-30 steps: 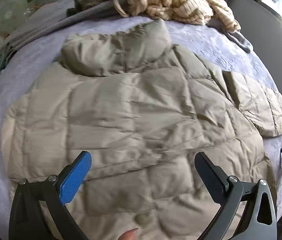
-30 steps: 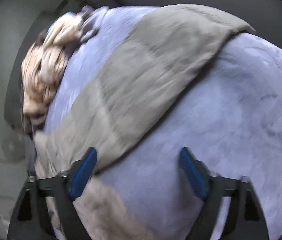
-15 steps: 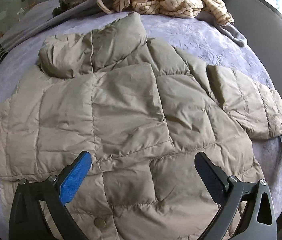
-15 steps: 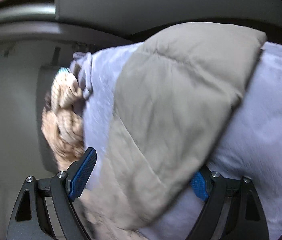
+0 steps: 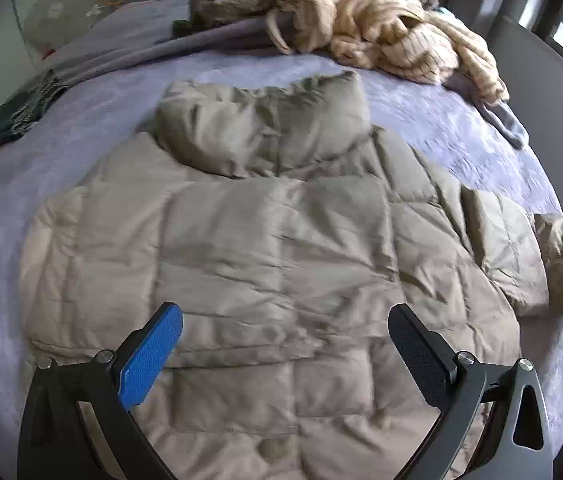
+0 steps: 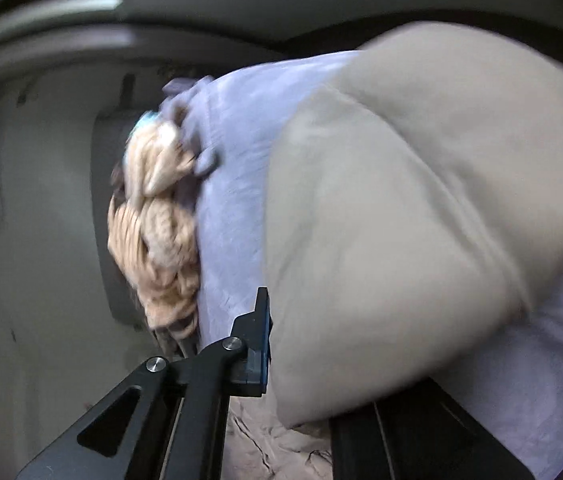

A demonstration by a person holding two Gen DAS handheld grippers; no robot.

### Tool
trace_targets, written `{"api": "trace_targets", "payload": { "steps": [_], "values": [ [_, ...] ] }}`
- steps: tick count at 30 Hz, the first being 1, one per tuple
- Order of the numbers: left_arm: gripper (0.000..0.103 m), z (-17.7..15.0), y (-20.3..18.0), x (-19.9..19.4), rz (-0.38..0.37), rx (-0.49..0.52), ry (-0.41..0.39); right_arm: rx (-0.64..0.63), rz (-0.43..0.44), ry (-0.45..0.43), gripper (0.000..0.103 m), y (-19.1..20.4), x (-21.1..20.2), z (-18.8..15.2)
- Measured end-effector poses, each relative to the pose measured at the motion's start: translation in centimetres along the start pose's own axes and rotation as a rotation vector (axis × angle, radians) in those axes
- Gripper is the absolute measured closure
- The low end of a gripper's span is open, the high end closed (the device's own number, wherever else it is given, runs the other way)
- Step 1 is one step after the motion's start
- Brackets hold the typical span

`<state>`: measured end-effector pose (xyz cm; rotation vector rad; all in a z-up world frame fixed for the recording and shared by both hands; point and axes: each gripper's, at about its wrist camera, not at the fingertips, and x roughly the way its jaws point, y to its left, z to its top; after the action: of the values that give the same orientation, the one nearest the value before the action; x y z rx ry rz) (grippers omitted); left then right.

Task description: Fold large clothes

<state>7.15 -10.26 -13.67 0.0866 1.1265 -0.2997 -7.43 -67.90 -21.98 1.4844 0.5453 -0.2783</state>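
1. The beige puffer jacket (image 5: 265,248) lies spread flat on the lavender bed (image 5: 81,128).
2. The left gripper (image 5: 285,344) hovers wide open over the jacket's hem, empty.
3. The right gripper (image 6: 301,364) is clamped on the jacket's sleeve (image 6: 421,220).

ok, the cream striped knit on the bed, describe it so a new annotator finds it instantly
Start from the lavender bedspread in the left wrist view and go to its far edge, beyond the collar of the beige puffer jacket. The cream striped knit lies there in a crumpled heap. Unlike the flat grey garments beside it, it is pale, bunched and thinly striped.
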Motion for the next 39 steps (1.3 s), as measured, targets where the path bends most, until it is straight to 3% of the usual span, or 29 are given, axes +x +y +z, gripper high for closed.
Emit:
{"api": "trace_targets", "payload": {
  "steps": [6,12,16,20,26,28,32,36,39],
  "values": [
    [0.0,0.4,3.4,0.1,0.01,-0.026,-0.024,-0.359,0.001,0.083,0.096,10.3,3.0,-5.9],
    [0.0,0.7,7.5,-0.7,0.027,-0.077,-0.048,-0.829,-0.054,0.213,0.096,19.7,9.4,-17.8],
    [0.0,0.5,10.5,-1.0,0.066,-0.102,-0.065,-1.078,-0.131,0.333,0.096,21.2,14.9,-27.3],
    [0.0,0.0,13.1,-0.5,0.104,-0.116,-0.067,-1.164,-0.236,0.424,0.096,17.9,19.5,-32.6],
    [0.0,-1.0,14.6,1.8,0.08,-0.142,-0.016,-1.092,-0.348,0.489,0.095,12.5,22.2,-34.0],
    [0.0,-1.1,14.4,2.5,0.059,-0.145,-0.006,-1.03,-0.339,0.514,0.086,12.1,21.8,-33.1],
    [0.0,-0.7,13.9,2.8,0.007,-0.155,0.001,-0.902,-0.283,0.518,0.04,12.2,19.2,-30.7],
    [0.0,0.1,13.9,3.0,-0.032,-0.159,-0.004,-0.78,-0.241,0.412,0.039,12.0,16.3,-26.5],
    [0.0,0.7,14.3,3.2,-0.065,-0.163,-0.004,-0.601,-0.205,0.332,0.039,11.0,15.7,-22.3]
  ]
}}
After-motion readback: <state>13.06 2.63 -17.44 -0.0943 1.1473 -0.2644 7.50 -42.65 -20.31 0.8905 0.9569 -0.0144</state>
